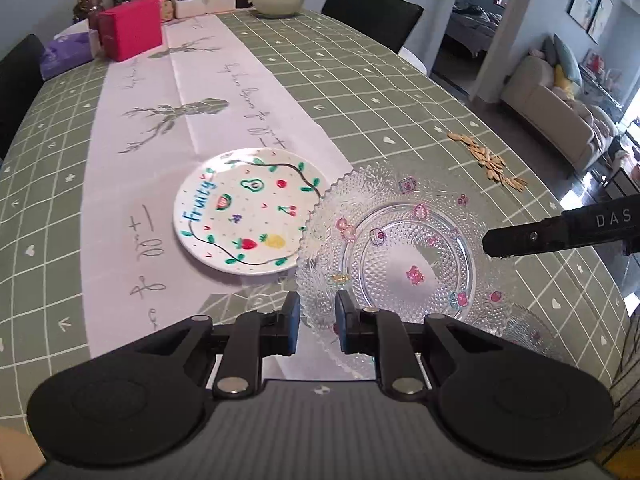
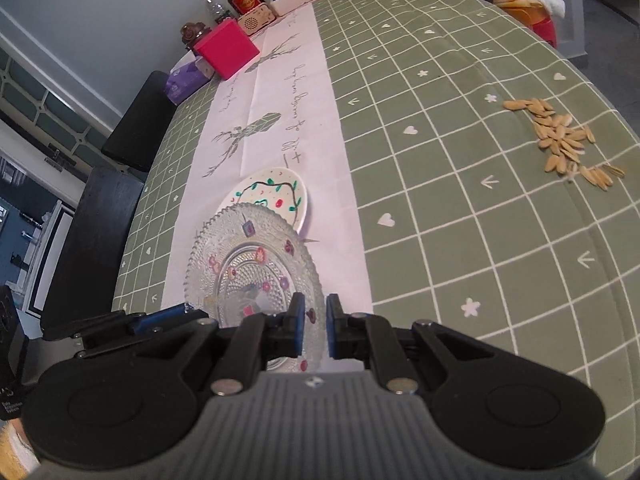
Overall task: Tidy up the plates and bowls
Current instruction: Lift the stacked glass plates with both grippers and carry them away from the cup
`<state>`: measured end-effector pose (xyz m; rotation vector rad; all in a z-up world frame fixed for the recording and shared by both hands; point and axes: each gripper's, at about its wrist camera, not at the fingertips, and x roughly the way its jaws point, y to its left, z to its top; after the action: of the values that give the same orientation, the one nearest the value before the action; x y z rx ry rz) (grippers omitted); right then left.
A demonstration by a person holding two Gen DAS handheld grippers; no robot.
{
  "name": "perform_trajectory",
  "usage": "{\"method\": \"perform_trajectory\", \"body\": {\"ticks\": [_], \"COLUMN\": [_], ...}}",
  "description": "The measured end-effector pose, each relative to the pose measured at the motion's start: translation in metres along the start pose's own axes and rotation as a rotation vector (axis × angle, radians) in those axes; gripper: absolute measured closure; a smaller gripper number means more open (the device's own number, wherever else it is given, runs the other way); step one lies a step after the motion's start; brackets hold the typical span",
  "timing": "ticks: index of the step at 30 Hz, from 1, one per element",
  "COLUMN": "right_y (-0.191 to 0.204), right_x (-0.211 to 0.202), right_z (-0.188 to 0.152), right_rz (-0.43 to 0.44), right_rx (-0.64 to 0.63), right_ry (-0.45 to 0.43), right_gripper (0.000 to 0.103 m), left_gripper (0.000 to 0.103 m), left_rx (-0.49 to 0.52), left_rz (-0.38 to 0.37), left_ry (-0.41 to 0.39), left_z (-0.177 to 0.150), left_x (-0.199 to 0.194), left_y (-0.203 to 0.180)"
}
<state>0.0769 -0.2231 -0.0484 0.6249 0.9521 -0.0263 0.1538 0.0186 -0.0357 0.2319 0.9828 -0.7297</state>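
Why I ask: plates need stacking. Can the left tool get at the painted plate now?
Probably not yet: the left tool grips the glass plate, which also overlaps the painted plate; it must release first.

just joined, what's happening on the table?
A person holds both grippers on a clear glass plate, lifted and tilted: the left gripper pinches its near rim, the right gripper its opposite edge. The plate overlaps a white fruit-painted plate lying on the table runner. A bowl sits at the far end.

Clear glass plate [image 1: 404, 248] tilted, overlapping white fruit-painted plate [image 1: 244, 212] flat on runner; bowl [image 1: 277, 3] far end.
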Motion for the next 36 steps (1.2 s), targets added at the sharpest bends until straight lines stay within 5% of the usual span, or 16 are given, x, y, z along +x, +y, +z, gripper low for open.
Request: {"method": "perform_trajectory", "body": {"ticks": [21,24,27,30,36], "right_y": [-0.064,-0.068,-0.073,-0.072,-0.075], "right_x": [-0.042,-0.048,-0.050,-0.048,-0.047], "right_z": [-0.081,-0.091,-0.097,-0.099,-0.104], "right_rz": [-0.043,-0.042,-0.036,-0.030,-0.040], "right_rx": [0.214,0.234,0.248,0.247,0.240], "right_ry": [0.122,0.130,0.137,0.148,0.148], "right_gripper": [0.094,0.094,0.097,0.097,0.097], "left_gripper": [0.083,0.091,0.103,0.103,0.101], "left_rx": [0.449,0.496,0.496,0.620,0.601], "left_rz": [-0.148,-0.172,-0.279,-0.219,-0.176], "left_ry": [0.196,0.185,0.222,0.208,0.211], "left_z": [-0.021,-0.024,-0.020,-0.027,-0.028], "left_x": [0.019,0.014,0.012,0.012,0.016], "left_y": [-0.076,-0.082,-0.092,-0.115,-0.113]}}
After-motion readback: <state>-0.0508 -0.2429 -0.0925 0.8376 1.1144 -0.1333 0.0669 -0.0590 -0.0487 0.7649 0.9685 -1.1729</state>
